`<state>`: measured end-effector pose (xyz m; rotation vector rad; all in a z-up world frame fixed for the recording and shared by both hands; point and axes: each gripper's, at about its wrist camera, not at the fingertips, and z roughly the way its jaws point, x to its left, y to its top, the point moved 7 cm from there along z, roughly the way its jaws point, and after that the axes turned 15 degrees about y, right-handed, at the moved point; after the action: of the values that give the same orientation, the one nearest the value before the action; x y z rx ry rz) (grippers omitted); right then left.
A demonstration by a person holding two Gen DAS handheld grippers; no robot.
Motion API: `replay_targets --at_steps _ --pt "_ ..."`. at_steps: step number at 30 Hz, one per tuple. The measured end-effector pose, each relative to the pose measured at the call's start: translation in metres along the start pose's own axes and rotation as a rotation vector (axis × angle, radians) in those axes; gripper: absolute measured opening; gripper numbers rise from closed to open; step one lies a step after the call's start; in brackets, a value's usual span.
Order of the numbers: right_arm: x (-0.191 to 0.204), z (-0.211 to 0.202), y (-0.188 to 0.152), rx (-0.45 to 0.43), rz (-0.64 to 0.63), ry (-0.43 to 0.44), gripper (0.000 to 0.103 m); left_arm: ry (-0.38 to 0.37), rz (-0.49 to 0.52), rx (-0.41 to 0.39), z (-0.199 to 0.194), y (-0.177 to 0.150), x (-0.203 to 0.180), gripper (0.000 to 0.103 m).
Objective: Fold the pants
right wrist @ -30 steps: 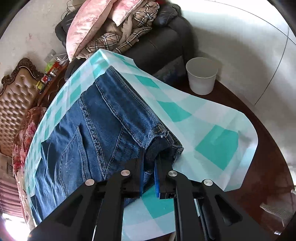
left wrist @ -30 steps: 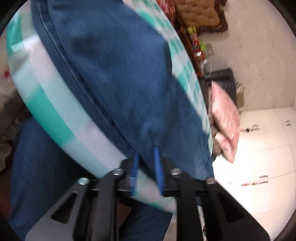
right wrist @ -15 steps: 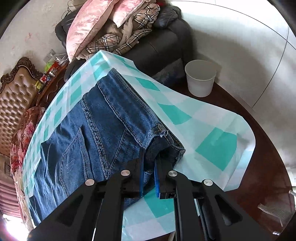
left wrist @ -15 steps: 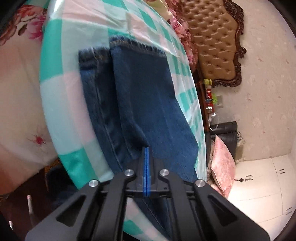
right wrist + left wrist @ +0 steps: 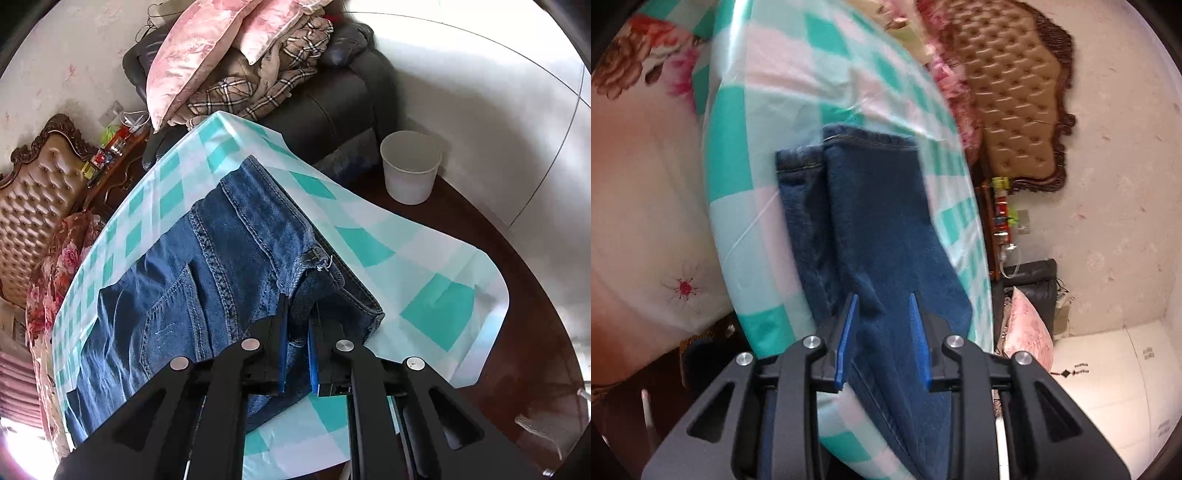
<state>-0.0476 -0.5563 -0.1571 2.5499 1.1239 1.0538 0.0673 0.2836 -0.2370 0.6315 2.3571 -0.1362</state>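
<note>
Blue jeans [image 5: 207, 258] lie flat on a teal-and-white checked cloth [image 5: 436, 306] over a dark round table. My right gripper [image 5: 300, 299] is shut on the waistband corner [image 5: 332, 284] at the near edge, denim pinched between its blue pads. In the left wrist view the two legs [image 5: 882, 221] run away from me, one on the other, to their hems [image 5: 868, 142]. My left gripper [image 5: 882, 295] sits low over the legs and its jaws are opening. Denim lies between the blue pads [image 5: 846, 332], which do not press on it.
A white bucket [image 5: 410, 173] stands on the floor beyond the table. Behind it a black sofa [image 5: 332, 107] carries pink pillows and a plaid blanket. A tufted brown headboard [image 5: 1015, 96] and floral bedding [image 5: 639, 184] flank the table. The cloth's edge [image 5: 727, 229] hangs close on the left.
The left gripper let go of the bunched denim, swung along the legs toward the hems, closed with nothing between its pads, then parted again over the legs. The right gripper kept still on the waistband.
</note>
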Motion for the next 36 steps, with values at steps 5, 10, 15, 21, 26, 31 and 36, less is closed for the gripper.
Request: replay_targets --at_steps 5,10,15,21,26,31,36 --pt "-0.004 0.003 -0.003 0.009 -0.001 -0.003 0.01 0.081 0.019 -0.041 0.004 0.013 0.003 0.028" --pt "-0.006 0.009 -0.004 0.016 0.001 -0.009 0.01 0.113 0.067 -0.037 0.009 0.023 0.0 0.027" --pt "-0.01 0.015 -0.006 0.024 0.014 -0.013 0.01 0.112 0.04 0.001 0.01 0.029 0.008 0.002" --pt "0.013 -0.024 0.014 -0.026 0.005 0.112 0.01 0.123 0.092 -0.096 -0.039 0.02 -0.013 0.002" --pt "-0.011 0.002 0.011 0.042 0.068 0.067 0.01 0.135 -0.012 0.013 -0.01 0.016 0.031 0.002" --pt "0.012 -0.029 0.023 -0.026 0.033 0.147 0.009 0.136 0.033 -0.013 -0.022 0.019 0.019 0.002" --pt "-0.018 -0.001 0.007 0.027 0.067 0.057 0.009 0.131 0.014 0.004 -0.011 0.018 0.03 0.002"
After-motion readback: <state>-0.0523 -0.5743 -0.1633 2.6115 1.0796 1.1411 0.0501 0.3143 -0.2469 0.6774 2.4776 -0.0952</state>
